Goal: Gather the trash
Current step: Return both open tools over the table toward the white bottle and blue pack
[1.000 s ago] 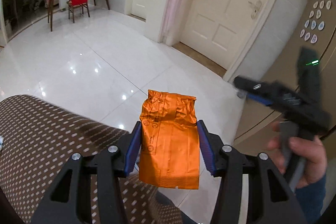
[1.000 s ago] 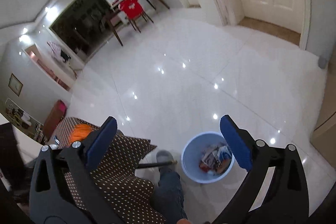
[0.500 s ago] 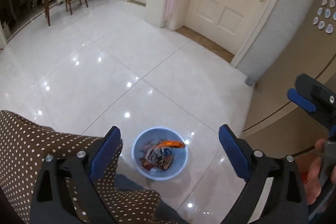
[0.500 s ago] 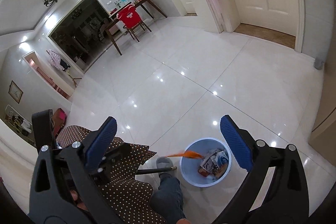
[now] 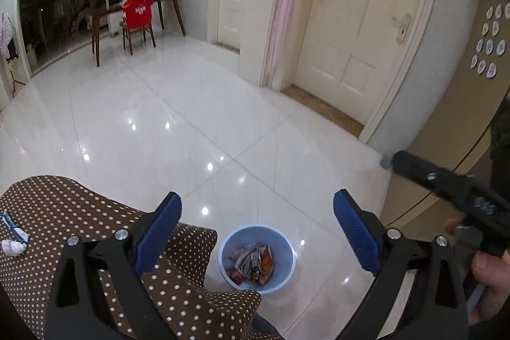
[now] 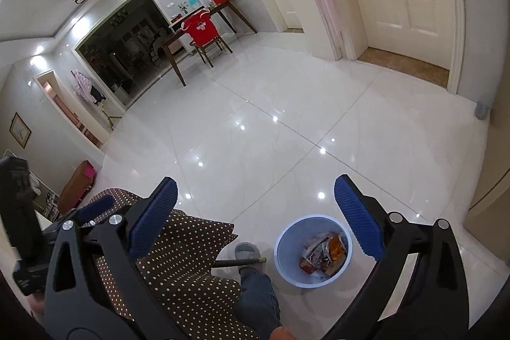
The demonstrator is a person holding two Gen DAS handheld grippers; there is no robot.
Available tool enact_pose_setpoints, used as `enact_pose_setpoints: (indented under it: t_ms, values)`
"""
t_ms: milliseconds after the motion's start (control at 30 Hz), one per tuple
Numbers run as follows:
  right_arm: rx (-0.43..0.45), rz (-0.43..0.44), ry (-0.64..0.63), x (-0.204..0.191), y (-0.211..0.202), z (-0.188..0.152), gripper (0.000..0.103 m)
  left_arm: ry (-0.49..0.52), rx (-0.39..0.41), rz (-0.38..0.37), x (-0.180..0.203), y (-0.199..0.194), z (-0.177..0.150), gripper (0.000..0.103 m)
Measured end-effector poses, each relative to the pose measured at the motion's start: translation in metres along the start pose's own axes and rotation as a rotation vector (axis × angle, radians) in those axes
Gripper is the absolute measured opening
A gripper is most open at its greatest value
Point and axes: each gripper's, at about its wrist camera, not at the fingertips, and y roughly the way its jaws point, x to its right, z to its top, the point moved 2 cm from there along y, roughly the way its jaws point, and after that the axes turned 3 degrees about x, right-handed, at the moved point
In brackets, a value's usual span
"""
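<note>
While both pairs of tongs hang over the glossy white tiled floor [image 5: 197,123], the round pale-blue plastic bin [image 5: 257,257] is seen standing on it just past the corner of the desk, which is draped in a brown cloth with white polka dots [image 5: 63,212]. Crumpled wrappers are piled inside the bin, and the orange foil packet [image 5: 267,258] is spotted among them, leaning against the right side of the heap.

The left tongs [image 5: 257,236] are spread wide after having just been opening, with nothing caught between the blue ribbed pads. The right tongs [image 6: 255,217] are spread wide too, and nothing is pinched there either.

On the cloth at the far left, a white tube with a blue stripe [image 5: 14,236] is left lying flat. From the right wrist camera, a grey slipper [image 6: 250,255] and a leg in blue jeans are seen just beside the bin, next to a thin dark rod poking out from under the cloth.
</note>
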Motion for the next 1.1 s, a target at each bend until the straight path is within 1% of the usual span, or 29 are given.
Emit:
enact_pose_setpoints:
  t_ms: [200,433,600,733,867,1100]
  values:
    - [0.024,-0.016,-0.072,-0.026,-0.007,-0.001,0.097,-0.012,0.057,0.006,-0.005,-0.031,0.003,0.095]
    - [0.013,-0.021,-0.136,-0.056,-0.014,-0.001,0.097,-0.034,0.103,0.029,-0.020,-0.062,0.001,0.095]
    - [0.010,0.012,-0.170,-0.078,-0.020,-0.002,0.097,-0.048,0.134,0.050,-0.032,-0.080,0.002,0.095]
    - [0.005,0.037,-0.192,-0.096,-0.021,-0.004,0.097,-0.060,0.162,0.071,-0.050,-0.098,-0.005,0.095]
    - [-0.014,0.069,-0.220,-0.116,-0.017,-0.009,0.097,-0.068,0.181,0.107,-0.071,-0.113,-0.016,0.095]
    - [-0.067,0.128,-0.302,-0.163,0.003,-0.031,0.097,-0.083,0.182,0.166,-0.135,-0.129,-0.041,0.095]
